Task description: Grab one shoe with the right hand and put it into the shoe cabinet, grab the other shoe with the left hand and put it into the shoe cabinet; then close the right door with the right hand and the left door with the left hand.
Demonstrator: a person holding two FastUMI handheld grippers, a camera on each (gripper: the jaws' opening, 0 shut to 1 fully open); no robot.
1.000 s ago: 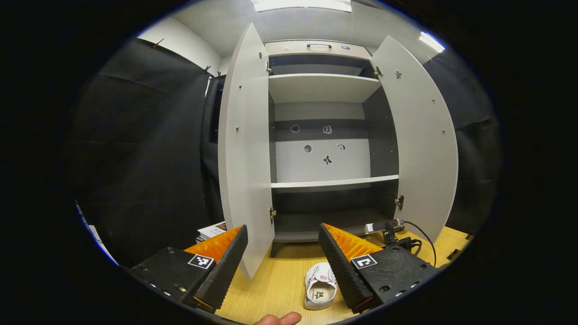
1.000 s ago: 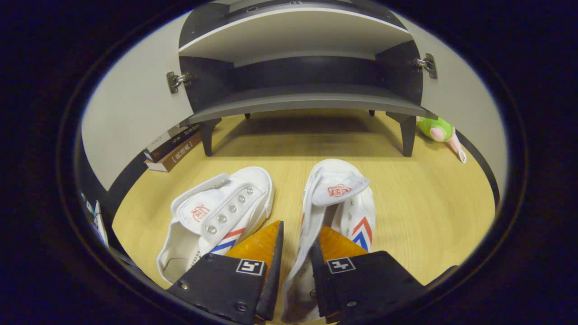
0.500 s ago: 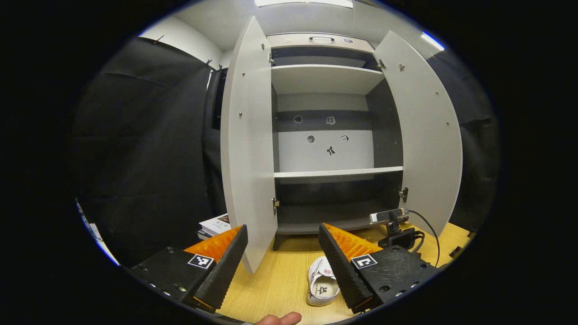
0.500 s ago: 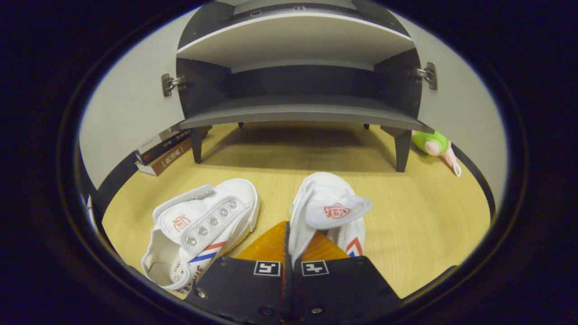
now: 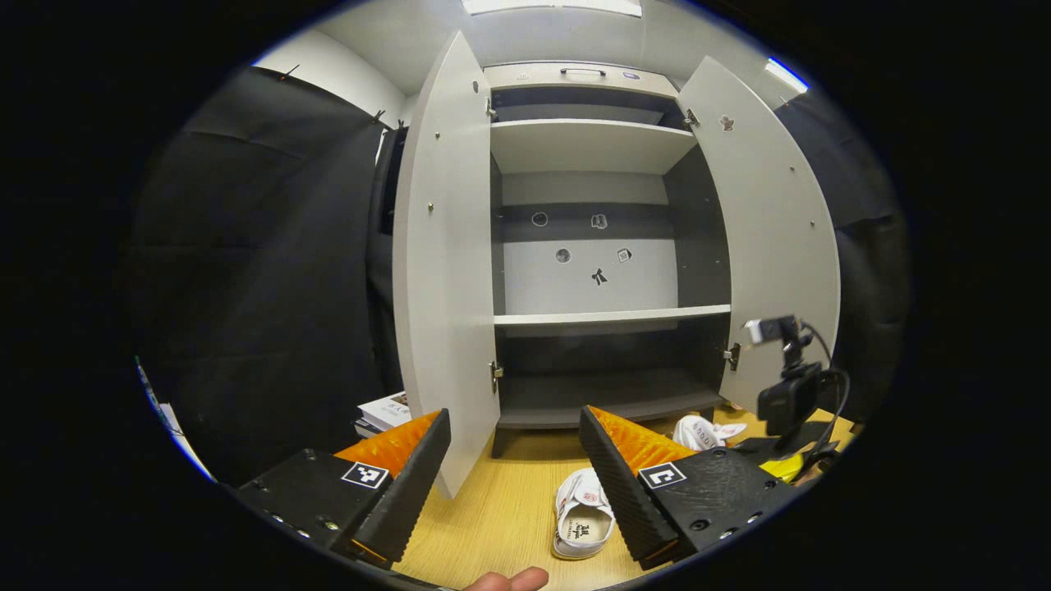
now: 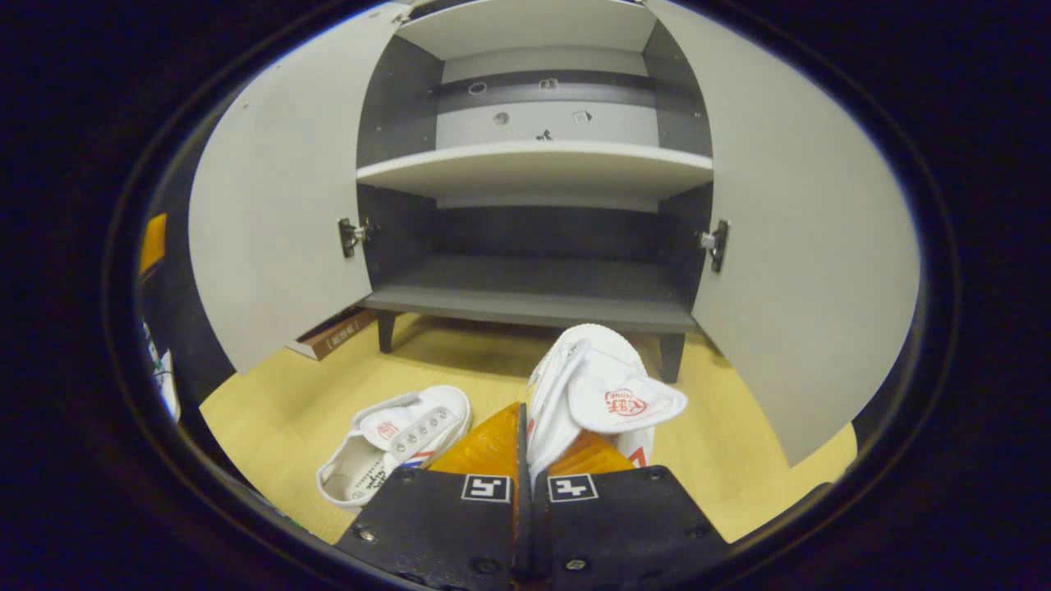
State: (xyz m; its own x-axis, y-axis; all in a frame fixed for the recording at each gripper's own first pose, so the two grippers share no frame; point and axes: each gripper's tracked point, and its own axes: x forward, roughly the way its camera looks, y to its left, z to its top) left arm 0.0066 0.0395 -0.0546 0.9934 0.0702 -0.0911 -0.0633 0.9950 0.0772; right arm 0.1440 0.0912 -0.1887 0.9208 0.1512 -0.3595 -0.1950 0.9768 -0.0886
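Right tool (image 6: pixel 525 427): I see its fingers pressed together on the side wall of a white shoe (image 6: pixel 603 386), which hangs clear of the counter (image 6: pixel 739 468) with its toe pointing at the cabinet.
Held shoe, other view: from the left gripper view I pick it out low on the right (image 5: pixel 708 430), next to the right tool's dark body (image 5: pixel 784 402) and its cable.
Left tool (image 5: pixel 515 460): fingers spread wide apart with nothing between them, hovering above the counter (image 5: pixel 501 509).
Second shoe (image 6: pixel 394 447): it lies on the wooden counter to the left of the held one, opening up; in the left gripper view it sits just beside my right finger (image 5: pixel 584 515).
Shoe cabinet (image 5: pixel 591 246): both doors stand wide open, left door (image 5: pixel 443 271) and right door (image 5: pixel 780 246); I see two pale shelves and a dark bottom shelf (image 6: pixel 534 295).
Held shoe versus cabinet: it is in front of the bottom shelf, not on it.
Books (image 5: pixel 382 412): stacked on the counter behind the left door.
Hand: a fingertip (image 5: pixel 507 581) shows at the lower edge of the left gripper view.
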